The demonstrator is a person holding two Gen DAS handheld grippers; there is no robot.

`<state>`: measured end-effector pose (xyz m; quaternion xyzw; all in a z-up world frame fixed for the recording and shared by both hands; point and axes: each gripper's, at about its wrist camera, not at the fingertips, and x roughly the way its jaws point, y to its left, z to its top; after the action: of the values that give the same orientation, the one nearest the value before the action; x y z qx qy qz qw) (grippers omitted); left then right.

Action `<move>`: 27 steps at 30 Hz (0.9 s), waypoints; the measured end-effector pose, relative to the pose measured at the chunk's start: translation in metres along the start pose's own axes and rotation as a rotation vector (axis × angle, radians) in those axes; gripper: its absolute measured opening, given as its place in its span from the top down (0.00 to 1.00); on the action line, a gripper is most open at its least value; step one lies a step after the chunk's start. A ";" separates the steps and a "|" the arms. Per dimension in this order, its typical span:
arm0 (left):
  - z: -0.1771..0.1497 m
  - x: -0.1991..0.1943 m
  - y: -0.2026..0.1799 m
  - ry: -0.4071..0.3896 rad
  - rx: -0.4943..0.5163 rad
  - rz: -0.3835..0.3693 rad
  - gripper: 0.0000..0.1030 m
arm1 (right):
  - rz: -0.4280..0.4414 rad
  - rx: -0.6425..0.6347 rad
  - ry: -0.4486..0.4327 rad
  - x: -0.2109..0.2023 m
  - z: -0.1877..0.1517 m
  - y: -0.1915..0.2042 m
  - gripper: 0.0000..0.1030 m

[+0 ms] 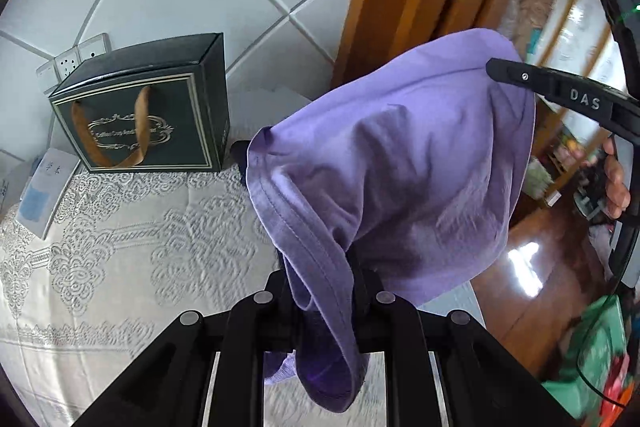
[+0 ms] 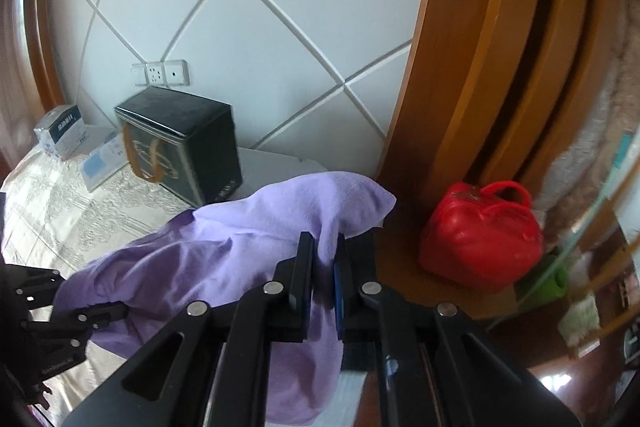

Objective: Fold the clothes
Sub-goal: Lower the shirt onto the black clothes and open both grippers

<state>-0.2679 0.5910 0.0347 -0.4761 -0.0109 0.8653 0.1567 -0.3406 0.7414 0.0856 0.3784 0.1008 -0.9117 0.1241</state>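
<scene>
A purple garment [image 1: 392, 163] hangs bunched in the air between both grippers, above the bed. In the left wrist view my left gripper [image 1: 322, 281] is shut on a hemmed edge of it, and the cloth drapes over and hides the fingertips. My right gripper [image 1: 505, 71] reaches in from the upper right, with a person's hand [image 1: 616, 187] on its handle. In the right wrist view my right gripper [image 2: 323, 261] is shut on a fold of the purple garment [image 2: 224, 239], which trails left to the left gripper [image 2: 118, 310].
The bed's cream embossed cover [image 1: 104, 247] lies below. A black gift box [image 1: 144, 107] with brown ribbon handles stands by the white tiled wall, with small white boxes [image 2: 60, 131] beside it. A red bag [image 2: 480, 235] sits right of the orange wooden frame [image 2: 460, 87].
</scene>
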 end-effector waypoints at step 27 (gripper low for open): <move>-0.022 0.071 -0.028 0.168 -0.022 0.105 0.08 | 0.106 0.250 0.231 0.076 -0.127 -0.048 0.00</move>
<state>-0.2775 0.6352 -0.0310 -0.5487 0.0180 0.8290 0.1063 -0.3229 0.8108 -0.0524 0.4981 -0.0197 -0.8597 0.1115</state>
